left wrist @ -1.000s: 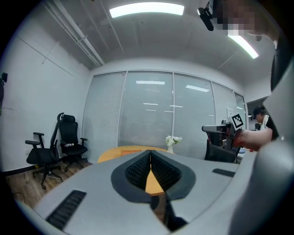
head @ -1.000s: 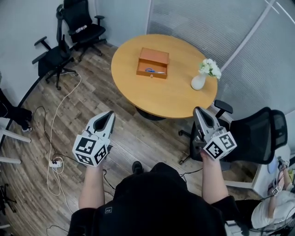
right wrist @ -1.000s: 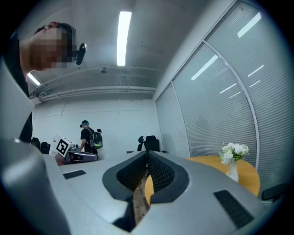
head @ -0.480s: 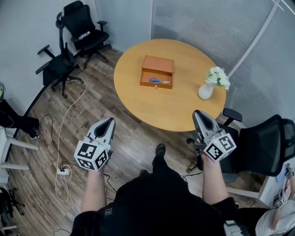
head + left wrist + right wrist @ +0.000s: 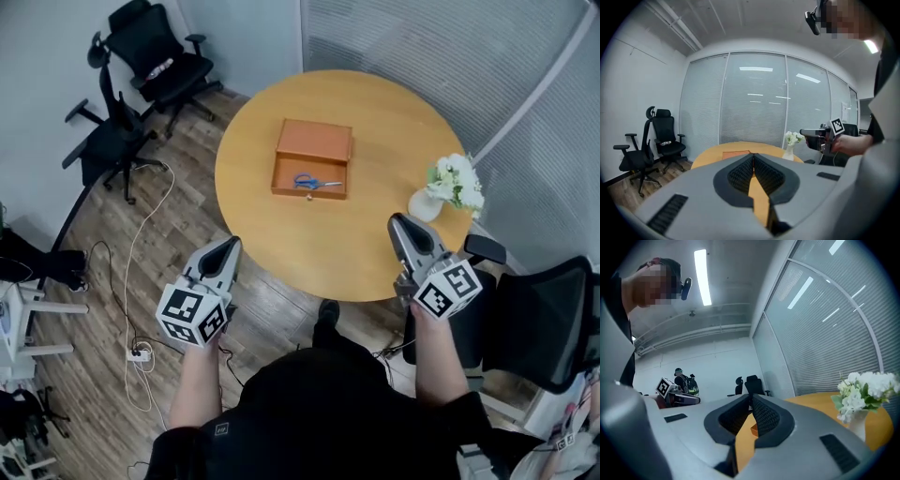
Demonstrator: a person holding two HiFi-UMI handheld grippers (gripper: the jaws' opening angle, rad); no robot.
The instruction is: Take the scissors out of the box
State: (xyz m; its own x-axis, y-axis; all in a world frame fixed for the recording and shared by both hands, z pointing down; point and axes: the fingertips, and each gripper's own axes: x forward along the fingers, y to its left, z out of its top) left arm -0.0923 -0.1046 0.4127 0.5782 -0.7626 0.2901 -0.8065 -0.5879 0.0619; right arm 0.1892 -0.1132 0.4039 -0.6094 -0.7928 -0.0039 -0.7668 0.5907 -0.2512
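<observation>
a round wooden table [image 5: 375,112] held an open orange box [image 5: 315,141], with blue-handled scissors [image 5: 316,182] lying inside it near its front wall. a white vase of flowers [image 5: 427,203] stood to the box's right (well apart from it). the left gripper [image 5: 229,247] and right gripper [image 5: 399,223] hovered by the table's near edge, each with its 2 jaws closed together on nothing.

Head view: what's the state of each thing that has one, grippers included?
box, open, on the round table
scissors, lying inside the box, untouched
vase of flowers, upright on the table
left gripper, shut, empty
right gripper, shut, empty
</observation>
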